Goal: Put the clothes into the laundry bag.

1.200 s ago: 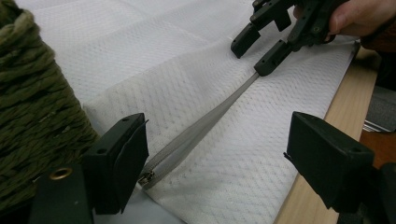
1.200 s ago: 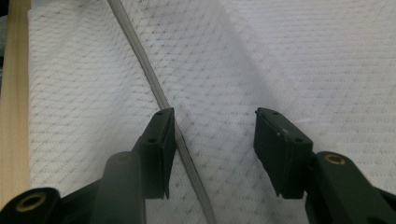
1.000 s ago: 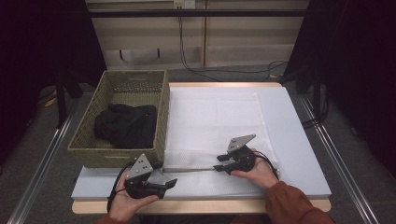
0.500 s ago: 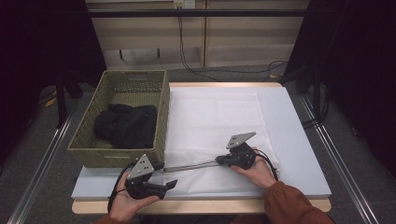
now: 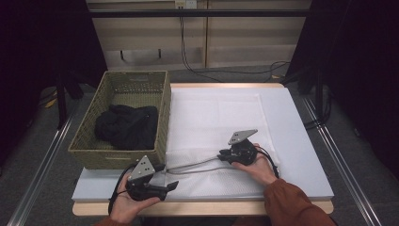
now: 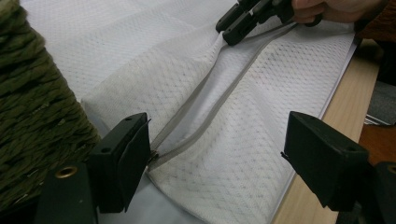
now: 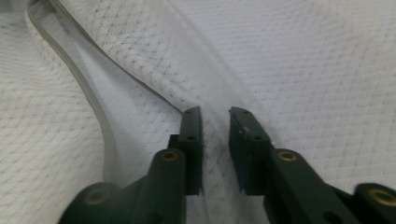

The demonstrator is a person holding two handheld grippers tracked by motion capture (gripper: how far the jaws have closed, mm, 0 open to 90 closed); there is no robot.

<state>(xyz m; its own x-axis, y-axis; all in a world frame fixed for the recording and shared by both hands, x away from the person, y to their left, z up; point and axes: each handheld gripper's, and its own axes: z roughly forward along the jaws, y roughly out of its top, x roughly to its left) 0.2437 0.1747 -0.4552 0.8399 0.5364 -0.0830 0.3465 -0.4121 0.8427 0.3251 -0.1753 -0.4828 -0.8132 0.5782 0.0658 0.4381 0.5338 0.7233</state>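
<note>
High view has the white mesh laundry bag [image 5: 221, 136] flat on the table, unzipping underway: left gripper [image 5: 160, 187] spread wide, right gripper [image 5: 222, 156] just reopening, needing 1 fresh pinch.

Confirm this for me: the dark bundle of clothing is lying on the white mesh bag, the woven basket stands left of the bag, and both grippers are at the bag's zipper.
One point is wrong. The dark clothing lies inside the woven basket, not on the white mesh bag; the high view shows it. The basket does stand left of the bag, and the left gripper and right gripper are at the zipper.
</note>
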